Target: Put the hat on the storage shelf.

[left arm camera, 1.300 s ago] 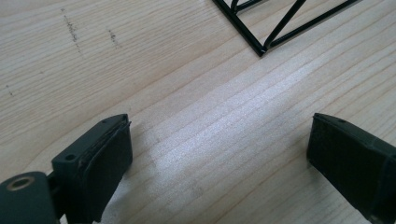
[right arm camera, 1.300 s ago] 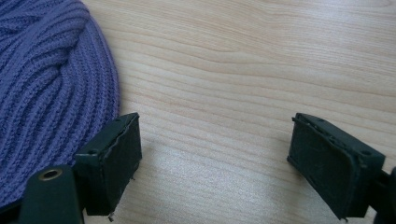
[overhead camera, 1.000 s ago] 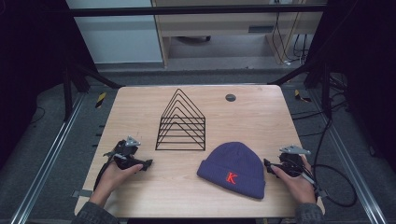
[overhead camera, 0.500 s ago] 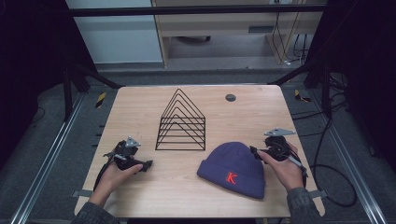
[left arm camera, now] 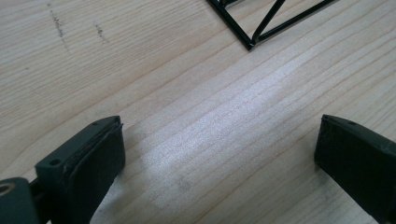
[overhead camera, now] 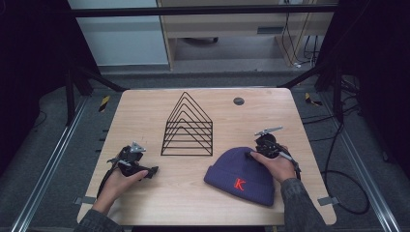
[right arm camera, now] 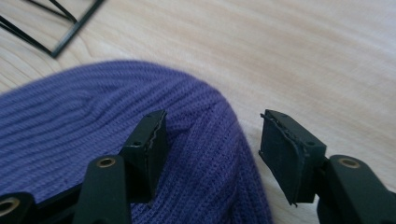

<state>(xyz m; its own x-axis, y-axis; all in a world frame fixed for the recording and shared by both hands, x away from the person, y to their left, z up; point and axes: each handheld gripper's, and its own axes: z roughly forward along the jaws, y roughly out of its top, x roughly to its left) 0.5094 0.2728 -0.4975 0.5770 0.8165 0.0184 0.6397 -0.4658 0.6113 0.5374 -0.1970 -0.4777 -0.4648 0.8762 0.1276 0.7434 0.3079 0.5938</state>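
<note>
A purple knitted beanie with a red letter K (overhead camera: 241, 175) lies near the table's (overhead camera: 145, 111) front right corner. The right tool (right arm camera: 212, 149), its jaws just closing, straddles the beanie's edge, not yet gripping. The left tool (left arm camera: 215, 154) rests released near the front left corner.

bench: pale wood (overhead camera: 145, 116), centre
floor: grey carpet (overhead camera: 53, 140), all round
rails: metal, at 9 (overhead camera: 46, 169) and 3
cabinet: pale (overhead camera: 116, 34), at 11
shelf: wooden (overhead camera: 227, 29), at 12
cables: black (overhead camera: 338, 159), at 3
light: dim edges
</note>
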